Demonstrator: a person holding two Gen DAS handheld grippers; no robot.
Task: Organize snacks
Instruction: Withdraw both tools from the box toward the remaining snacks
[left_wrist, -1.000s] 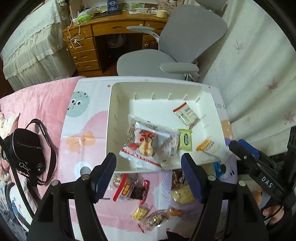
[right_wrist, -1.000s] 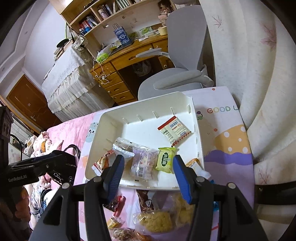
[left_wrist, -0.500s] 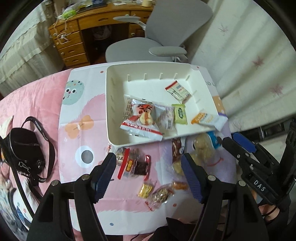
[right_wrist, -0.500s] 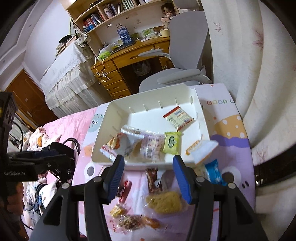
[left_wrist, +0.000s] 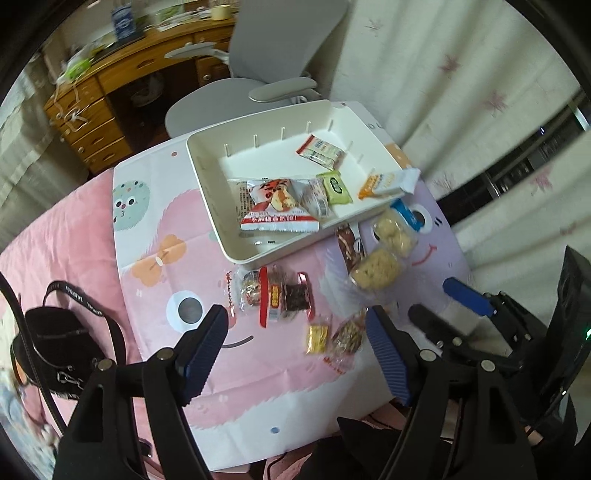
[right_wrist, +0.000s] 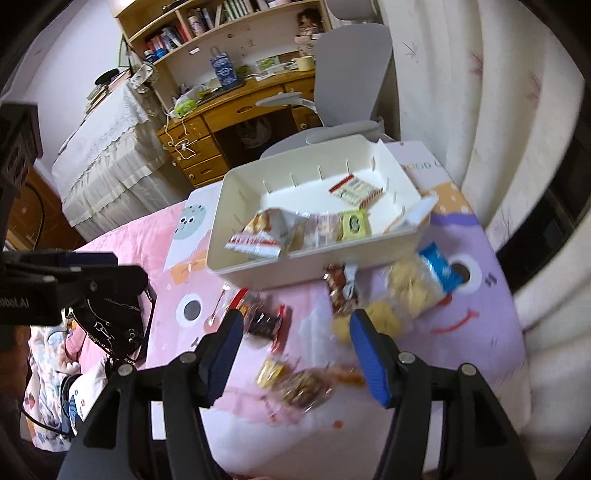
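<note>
A white bin (left_wrist: 236, 251) (right_wrist: 221, 214) stands on the cartoon-print cloth and holds several snack packets, among them a red-and-white bag (left_wrist: 277, 206) and a green packet (left_wrist: 336, 188). An orange-and-white packet (left_wrist: 388, 182) lies over its right rim. Loose snacks lie in front of the bin: dark and red packets (left_wrist: 280, 295) (right_wrist: 264, 319), yellow puff bags (left_wrist: 380, 266) (right_wrist: 410, 291), small packets (left_wrist: 340, 338) (right_wrist: 291, 380). My left gripper (left_wrist: 295, 328) is open and empty above them. My right gripper (right_wrist: 295, 332) is open and empty, also seen in the left wrist view (left_wrist: 443, 306).
A black handbag (left_wrist: 59, 343) (right_wrist: 114, 317) lies on the pink bedding to the left. A grey office chair (left_wrist: 266, 74) (right_wrist: 347, 99) and a wooden desk (left_wrist: 110, 85) (right_wrist: 221, 122) stand behind the bin. A curtain (left_wrist: 461, 92) hangs at the right.
Both grippers have pulled back and up from the bin, so more loose snacks in front of it now show. Both stay open and empty.
</note>
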